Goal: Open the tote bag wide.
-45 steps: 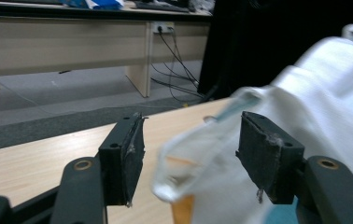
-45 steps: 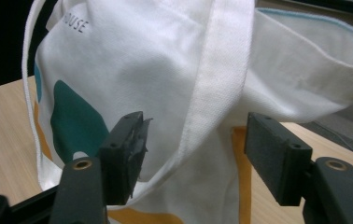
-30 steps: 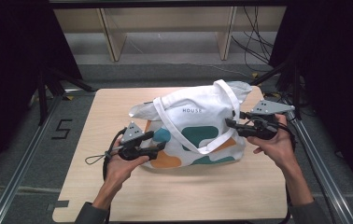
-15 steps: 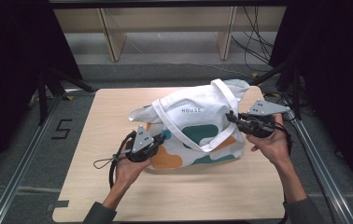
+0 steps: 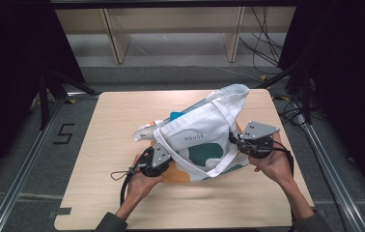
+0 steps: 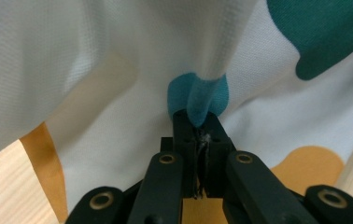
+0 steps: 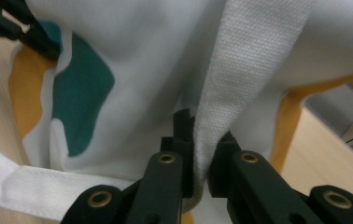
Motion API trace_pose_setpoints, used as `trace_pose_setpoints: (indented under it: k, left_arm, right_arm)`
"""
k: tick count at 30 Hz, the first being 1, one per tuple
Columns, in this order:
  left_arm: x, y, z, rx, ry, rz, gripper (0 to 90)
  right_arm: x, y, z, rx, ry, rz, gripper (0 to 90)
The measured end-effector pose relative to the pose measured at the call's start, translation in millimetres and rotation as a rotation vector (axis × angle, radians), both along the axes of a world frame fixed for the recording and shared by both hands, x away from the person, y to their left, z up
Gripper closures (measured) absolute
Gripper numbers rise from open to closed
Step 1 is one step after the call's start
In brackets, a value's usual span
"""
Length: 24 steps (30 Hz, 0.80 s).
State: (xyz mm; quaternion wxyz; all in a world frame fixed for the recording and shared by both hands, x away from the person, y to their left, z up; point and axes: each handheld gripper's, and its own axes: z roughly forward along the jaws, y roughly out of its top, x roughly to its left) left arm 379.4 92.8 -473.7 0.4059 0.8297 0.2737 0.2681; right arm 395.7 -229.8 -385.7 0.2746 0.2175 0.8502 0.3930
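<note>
Both claws gripping the tote bag [image 5: 200, 140] on the table [image 5: 113, 116]: left claw [image 6: 201, 135] having just been closing, now pinching a fold of blue-printed cloth; right claw [image 7: 201, 154] likewise clamped on the white woven strap [image 7: 244, 70]. Judging the step as lifting or spreading the bag, so keeping both pinches firm and moving evenly, avoiding cloth slipping out. Bag lying mid-table between the claws, left claw [image 5: 157, 162] at its near-left edge, right claw [image 5: 238, 141] at its right side.
</note>
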Motion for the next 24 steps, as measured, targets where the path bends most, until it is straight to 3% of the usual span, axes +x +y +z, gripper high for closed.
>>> trace_pose_setpoints:
  k: [1, 2, 3, 4, 6, 9, 10, 11, 12, 15, 18, 19, 20, 24]
  left_arm:
    - [1.5, 0.4, -1.4, 0.030, 0.006, -0.012, 86.6]
    - [2.7, -1.1, -4.7, 0.025, 0.014, -0.006, 86.5]
    - [4.4, -0.9, -7.9, 0.048, 0.019, -0.011, 86.5]
    - [5.8, -1.3, -12.6, 0.055, 0.030, -0.013, 86.4]
    - [6.2, -3.8, -22.2, 0.061, 0.051, 0.005, 86.3]
    - [7.3, -3.8, -23.7, 0.083, 0.052, -0.010, 86.0]
    - [5.2, -4.1, -22.7, 0.062, 0.062, 0.007, 85.9]
    - [5.2, -4.1, -22.7, 0.062, 0.062, 0.007, 85.8]
    - [4.7, -3.9, -21.5, 0.063, 0.059, 0.004, 85.6]
    - [5.6, -3.0, -20.7, 0.056, 0.056, 0.000, 84.7]
    - [2.1, -4.5, -17.4, 0.061, 0.027, -0.003, 83.3]
    - [2.1, -4.5, -17.4, 0.061, 0.027, -0.003, 83.1]
    - [1.1, -4.3, -14.0, 0.079, 0.011, -0.014, 83.0]
    - [-3.3, -5.8, -10.0, 0.068, -0.012, -0.005, 83.0]
  right_arm:
    - [1.1, 0.6, -6.4, -0.007, 0.022, 0.004, 88.7]
    - [3.8, 1.2, -12.3, -0.018, 0.014, 0.028, 88.8]
    - [3.0, 2.4, -16.9, -0.017, 0.051, 0.016, 88.8]
    - [4.4, 3.4, -20.6, -0.019, 0.055, 0.024, 88.7]
    - [5.4, 3.7, -23.9, -0.013, 0.080, 0.018, 88.7]
    - [3.5, 2.3, -23.8, -0.006, 0.100, 0.025, 88.3]
    - [0.0, -2.2, -18.1, 0.048, 0.131, -0.002, 82.3]
    - [0.0, -2.2, -18.1, 0.048, 0.131, -0.002, 82.3]
    - [-6.4, -8.9, -5.2, 0.073, 0.132, -0.009, 66.6]
    - [-18.9, -15.9, 17.0, 0.163, 0.081, -0.030, 56.6]
    - [-27.3, -16.8, 38.4, 0.224, 0.034, -0.045, 49.2]
    - [-27.3, -16.8, 38.4, 0.224, 0.034, -0.045, 49.2]
    - [-26.7, -13.1, 44.3, 0.238, -0.007, -0.064, 48.9]
    - [-11.4, -2.7, 36.5, 0.220, 0.048, -0.100, 50.1]
